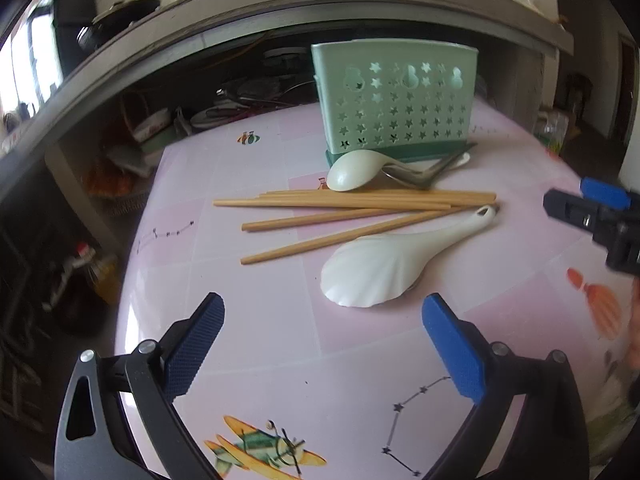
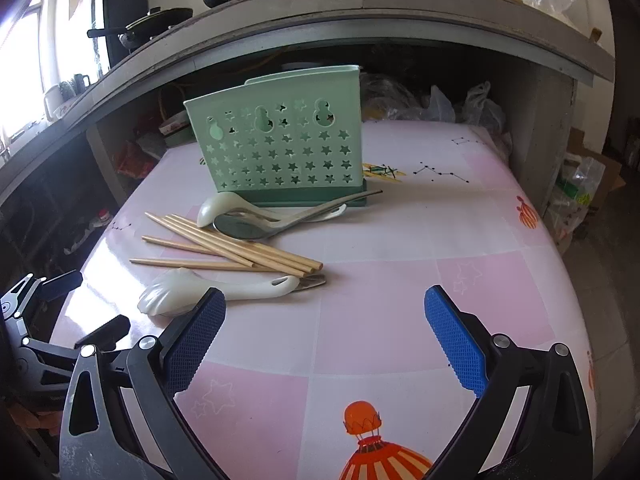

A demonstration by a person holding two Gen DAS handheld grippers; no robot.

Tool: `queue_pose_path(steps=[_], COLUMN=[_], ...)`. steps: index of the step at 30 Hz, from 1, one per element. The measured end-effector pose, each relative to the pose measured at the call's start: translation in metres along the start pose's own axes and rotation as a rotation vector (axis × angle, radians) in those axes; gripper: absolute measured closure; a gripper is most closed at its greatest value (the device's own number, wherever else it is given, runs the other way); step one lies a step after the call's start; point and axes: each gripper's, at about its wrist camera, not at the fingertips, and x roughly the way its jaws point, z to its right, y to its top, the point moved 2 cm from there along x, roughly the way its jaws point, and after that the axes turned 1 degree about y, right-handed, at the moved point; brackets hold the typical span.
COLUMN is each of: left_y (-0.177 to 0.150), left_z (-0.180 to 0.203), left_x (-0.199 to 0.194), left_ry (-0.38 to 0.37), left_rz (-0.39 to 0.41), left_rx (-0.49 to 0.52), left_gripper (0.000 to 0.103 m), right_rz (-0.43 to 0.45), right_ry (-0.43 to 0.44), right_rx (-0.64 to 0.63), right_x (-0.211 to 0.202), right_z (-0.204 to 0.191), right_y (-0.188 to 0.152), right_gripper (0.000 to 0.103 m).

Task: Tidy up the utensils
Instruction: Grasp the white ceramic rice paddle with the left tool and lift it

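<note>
Both the left hand-held gripper [image 1: 322, 312] and right hand-held gripper [image 2: 325, 306] gape wide, empty, before the chopsticks [image 2: 236, 246].

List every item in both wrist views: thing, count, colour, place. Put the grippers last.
utensil holder: one, mint green with star cutouts, upright at the table's far side.
chopsticks: about five, tan wood, loose pile in front of the holder.
shell-shaped spoon: one, white, face down, nearest the grippers.
ceramic spoon: one, off-white, at the holder's base.
metal spoon: at least one, silver, beside the ceramic spoon.
tablecloth: one, pink checks with printed pictures.
left gripper: black, blue pads, open, empty.
right gripper: black, blue pads, open, empty.
</note>
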Motion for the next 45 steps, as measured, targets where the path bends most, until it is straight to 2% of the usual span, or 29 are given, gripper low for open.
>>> queue_pose_path(steps=[4, 7, 9, 10, 11, 12, 13, 14, 17, 21, 24, 31, 36, 40, 45], left_y=[-0.001, -0.004, -0.004, -0.003, -0.002, -0.002, -0.001, 0.001, 0.014, 0.026, 0.031, 0.039, 0.041, 0.044, 0.043], left_z=[0.014, 0.021, 0.024, 0.026, 0.026, 0.026, 0.026, 0.023, 0.010, -0.003, -0.011, -0.018, -0.012, -0.009, 0.003], left_x=[0.016, 0.025, 0.026, 0.027, 0.028, 0.029, 0.028, 0.027, 0.022, 0.026, 0.035, 0.043, 0.054, 0.058, 0.060], left_ry=[0.063, 0.075, 0.078, 0.075, 0.075, 0.078, 0.073, 0.055, 0.005, 0.011, -0.015, -0.039, -0.061, -0.075, -0.062], left_rz=[-0.010, -0.023, 0.004, 0.009, 0.004, -0.002, -0.006, -0.010, -0.003, 0.025, 0.022, 0.062, 0.061, 0.066, 0.101], left_rx=[0.213, 0.326, 0.380, 0.404, 0.426, 0.443, 0.448, 0.438, 0.354, 0.275, 0.227, 0.216, 0.287, 0.346, 0.518], left_gripper=[0.023, 0.035, 0.038, 0.045, 0.057, 0.064, 0.076, 0.081, 0.089, 0.090, 0.090, 0.090, 0.089, 0.084, 0.081], right_rz=[-0.016, -0.030, -0.041, -0.045, -0.049, -0.052, -0.054, -0.055, -0.058, -0.068, -0.070, -0.072, -0.075, -0.074, -0.070], right_ry=[0.001, 0.008, 0.012, 0.014, 0.015, 0.016, 0.017, 0.018, 0.019, 0.026, 0.028, 0.021, 0.020, 0.014, 0.012], right_rx=[0.040, 0.075, 0.091, 0.098, 0.103, 0.107, 0.110, 0.113, 0.117, 0.125, 0.123, 0.115, 0.104, 0.092, 0.080], right_x=[0.012, 0.020, 0.026, 0.028, 0.030, 0.032, 0.033, 0.034, 0.037, 0.040, 0.042, 0.044, 0.045, 0.045, 0.043], right_z=[0.010, 0.016, 0.019, 0.021, 0.021, 0.022, 0.023, 0.023, 0.025, 0.025, 0.025, 0.024, 0.021, 0.018, 0.016], right_y=[0.003, 0.003, 0.004, 0.004, 0.005, 0.005, 0.005, 0.005, 0.005, 0.004, 0.005, 0.006, 0.006, 0.005, 0.006], right_gripper=[0.008, 0.008, 0.008, 0.008, 0.008, 0.008, 0.008, 0.008, 0.008, 0.008, 0.008, 0.008, 0.008, 0.008, 0.008])
